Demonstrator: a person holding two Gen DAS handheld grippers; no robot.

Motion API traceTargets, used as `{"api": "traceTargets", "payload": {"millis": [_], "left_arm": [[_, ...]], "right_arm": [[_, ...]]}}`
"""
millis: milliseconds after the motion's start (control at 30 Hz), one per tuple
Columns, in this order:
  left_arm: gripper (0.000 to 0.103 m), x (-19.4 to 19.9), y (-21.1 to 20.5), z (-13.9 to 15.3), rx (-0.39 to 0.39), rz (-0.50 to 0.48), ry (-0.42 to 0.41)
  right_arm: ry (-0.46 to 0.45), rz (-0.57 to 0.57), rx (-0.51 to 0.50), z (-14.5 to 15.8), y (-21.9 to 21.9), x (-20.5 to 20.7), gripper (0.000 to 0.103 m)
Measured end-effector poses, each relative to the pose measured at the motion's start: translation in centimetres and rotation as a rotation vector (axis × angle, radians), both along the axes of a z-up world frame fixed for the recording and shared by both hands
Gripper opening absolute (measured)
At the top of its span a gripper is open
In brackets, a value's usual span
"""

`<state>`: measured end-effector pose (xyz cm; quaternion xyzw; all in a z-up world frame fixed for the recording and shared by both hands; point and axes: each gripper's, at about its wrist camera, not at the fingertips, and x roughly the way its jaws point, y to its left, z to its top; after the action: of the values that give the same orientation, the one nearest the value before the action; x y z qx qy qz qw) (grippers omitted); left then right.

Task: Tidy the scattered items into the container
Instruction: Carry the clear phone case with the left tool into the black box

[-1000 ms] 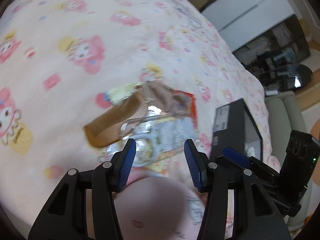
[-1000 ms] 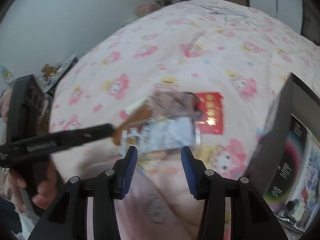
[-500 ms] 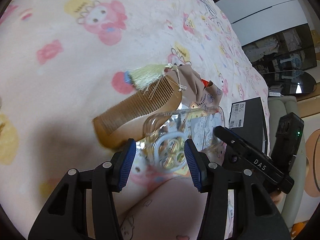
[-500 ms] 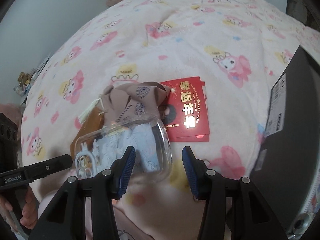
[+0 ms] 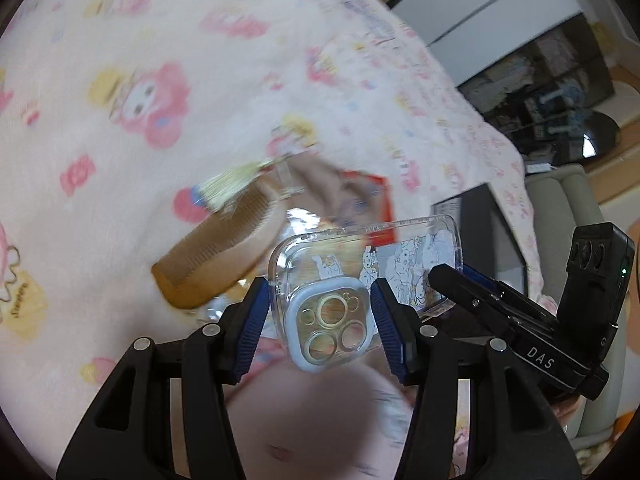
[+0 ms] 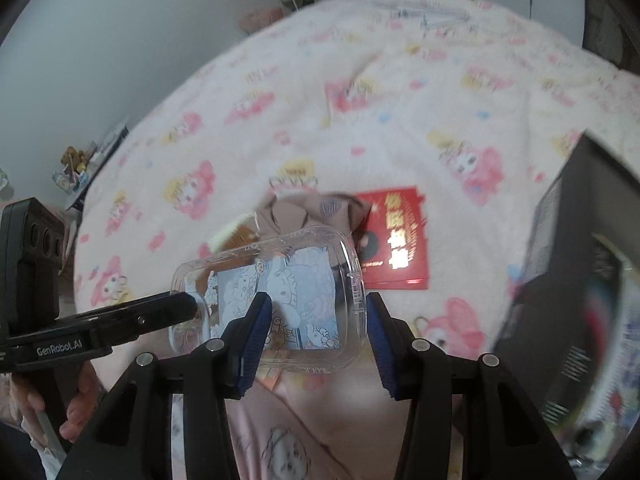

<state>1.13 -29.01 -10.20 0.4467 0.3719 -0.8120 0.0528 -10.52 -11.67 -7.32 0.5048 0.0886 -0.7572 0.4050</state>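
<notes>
A clear phone case [image 5: 400,256] with cartoon prints hangs above the pink blanket, held from both ends. My left gripper [image 5: 318,320] has the camera-cutout end between its blue pads, and its jaws are opening slightly. My right gripper [image 6: 314,320] brackets the other end of the phone case [image 6: 296,280], one pad at the short edge. Under the case lie a wooden comb [image 5: 216,256] with a pale tassel, a brown cloth [image 6: 296,212] and a red envelope [image 6: 392,252]. The black box [image 6: 580,280] stands open at the right.
The cartoon-print blanket [image 5: 140,60] covers the whole bed and bulges up just below both grippers. A person's hand [image 6: 76,412] grips the left tool's handle. Dark shelves and a white cabinet [image 5: 500,4] stand beyond the bed, a grey wall on the other side.
The phone case has come up off the comb and cloth and sits nearer both cameras. Both grippers have pulled back from the bed with it, and the black box shows more in the right view.
</notes>
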Motion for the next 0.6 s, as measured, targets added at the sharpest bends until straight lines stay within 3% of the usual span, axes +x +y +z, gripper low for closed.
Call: {"api": "traceTargets", "payload": {"millis": [300,467,600], "left_arm": [[0.053,-3.6,7.7,6.2,-0.051,-0.162,0.121],[0.053,-8.3,14.1,6.9,-0.044,-0.264,0.141],[0.053,-11.9,18.9,6.8,-0.053,-0.322,0.143]], "right_arm": [[0.087,-0.111,-0.092,6.6,9.4,-0.5,0.044],[0.111,-0.193,-0.097,7.5,16.6,-2.7,0.044],[0.111,-0.267,-0.075,6.5,21.9,-5.4,0.044]]}}
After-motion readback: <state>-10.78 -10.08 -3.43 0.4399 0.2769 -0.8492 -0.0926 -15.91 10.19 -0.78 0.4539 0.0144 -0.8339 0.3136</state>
